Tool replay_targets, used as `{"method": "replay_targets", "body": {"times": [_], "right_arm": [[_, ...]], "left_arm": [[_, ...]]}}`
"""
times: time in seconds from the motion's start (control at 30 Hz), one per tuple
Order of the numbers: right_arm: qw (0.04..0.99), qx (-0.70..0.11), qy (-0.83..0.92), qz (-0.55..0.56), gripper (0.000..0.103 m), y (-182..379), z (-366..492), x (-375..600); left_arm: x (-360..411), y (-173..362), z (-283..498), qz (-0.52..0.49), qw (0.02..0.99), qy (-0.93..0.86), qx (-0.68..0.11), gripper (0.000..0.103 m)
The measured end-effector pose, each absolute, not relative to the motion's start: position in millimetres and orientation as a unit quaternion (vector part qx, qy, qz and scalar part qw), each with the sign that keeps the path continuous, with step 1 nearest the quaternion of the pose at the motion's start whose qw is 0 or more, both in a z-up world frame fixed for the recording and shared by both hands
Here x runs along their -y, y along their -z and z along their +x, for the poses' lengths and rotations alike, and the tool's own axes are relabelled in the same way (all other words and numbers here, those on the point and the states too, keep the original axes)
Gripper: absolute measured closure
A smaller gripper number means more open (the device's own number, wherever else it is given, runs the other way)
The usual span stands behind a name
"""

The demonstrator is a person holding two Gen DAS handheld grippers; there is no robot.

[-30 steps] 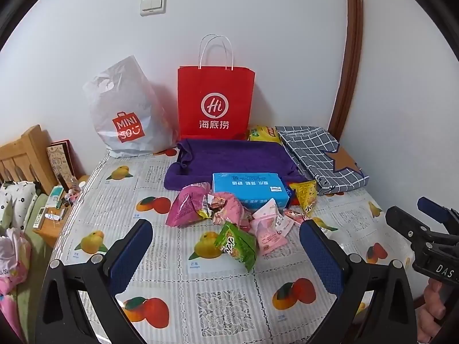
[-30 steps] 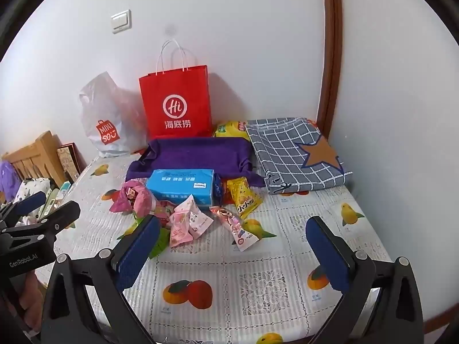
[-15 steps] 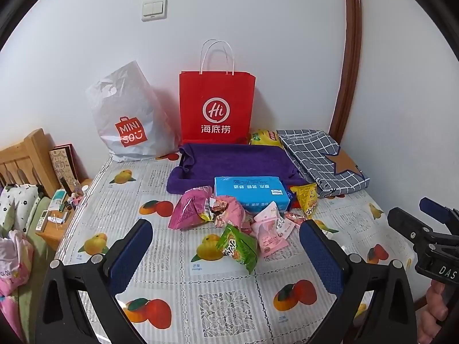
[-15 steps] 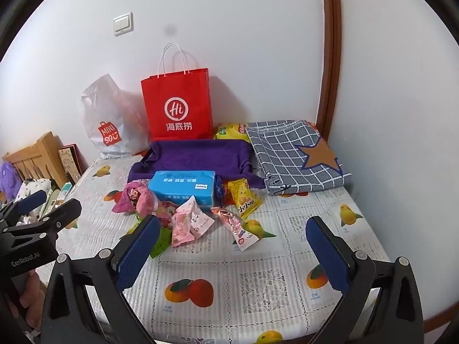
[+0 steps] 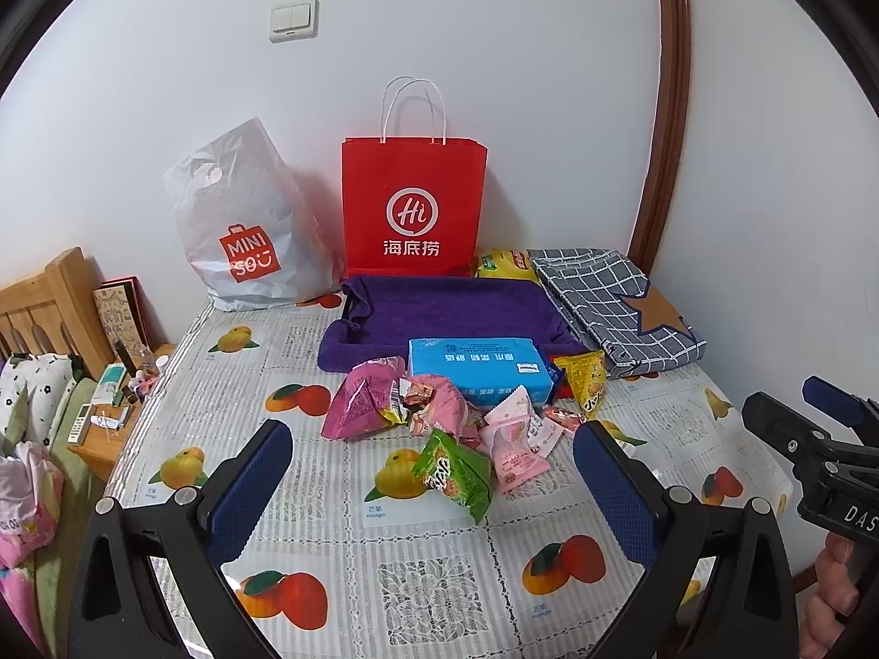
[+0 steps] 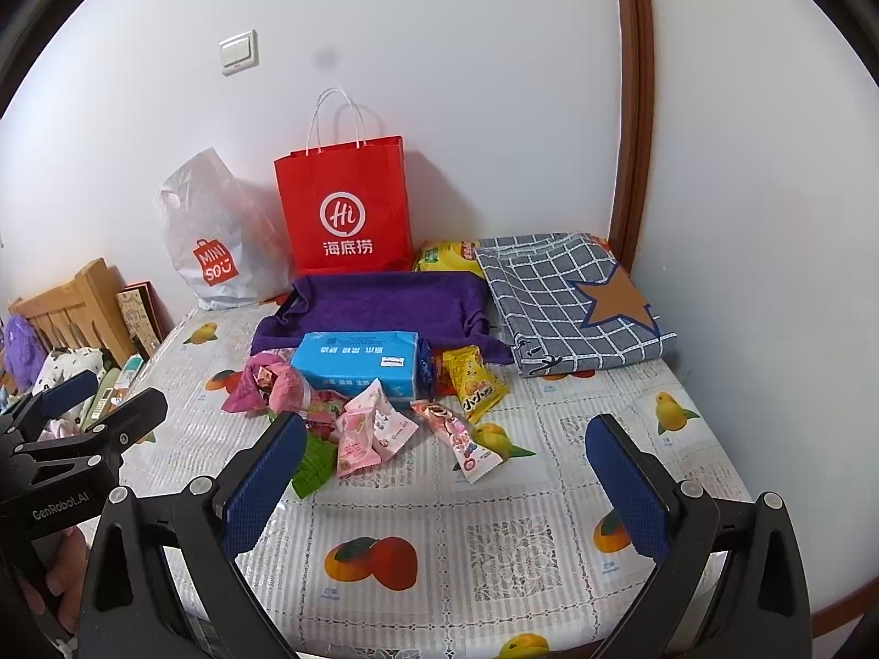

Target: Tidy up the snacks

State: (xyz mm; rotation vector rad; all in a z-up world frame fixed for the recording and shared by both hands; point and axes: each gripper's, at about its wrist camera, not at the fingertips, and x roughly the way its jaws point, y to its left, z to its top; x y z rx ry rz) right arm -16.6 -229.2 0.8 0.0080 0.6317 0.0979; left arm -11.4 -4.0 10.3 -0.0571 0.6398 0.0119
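A pile of snack packets lies mid-table: a magenta bag (image 5: 362,403), a green packet (image 5: 456,472), pink packets (image 5: 513,442), a yellow packet (image 5: 585,384) and a long pink-red stick packet (image 6: 467,439). A blue tissue pack (image 5: 475,365) lies behind them on a purple cloth (image 5: 445,310). My left gripper (image 5: 431,486) is open and empty, hovering in front of the pile. My right gripper (image 6: 445,486) is open and empty, also short of the pile. Each gripper shows at the edge of the other's view.
A red paper bag (image 5: 415,208) and a white MINISO plastic bag (image 5: 247,230) stand against the back wall. A folded grey checked cloth (image 5: 610,302) and a yellow bag (image 5: 502,263) lie back right. A wooden bed frame (image 5: 49,302) is left of the table (image 5: 428,593).
Both views have drawn back and risen slightly, so the pile and bags sit a little lower and smaller. Nothing on the table moved. Both grippers stay open.
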Motion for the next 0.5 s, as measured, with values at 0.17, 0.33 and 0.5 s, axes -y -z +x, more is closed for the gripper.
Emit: {"method": "replay_targets", "body": {"times": [0.17,0.33,0.5], "right_arm": [[0.949,-0.311,-0.048,0.005,0.002,-1.2,-16.3,228.5],[0.949,-0.311,-0.049,0.006,0.002,-0.9,-16.7,228.8],[0.949,-0.311,-0.050,0.005,0.002,-0.9,-16.1,228.7]], "left_arm": [[4.2,-10.0,-11.5,-0.027,0.949,-0.005,-0.314,0.000],[4.5,-11.1,-11.6,-0.026,0.949,-0.006,-0.314,0.000],[4.7,-11.0,-11.8,-0.027,0.949,-0.006,-0.314,0.000]]}}
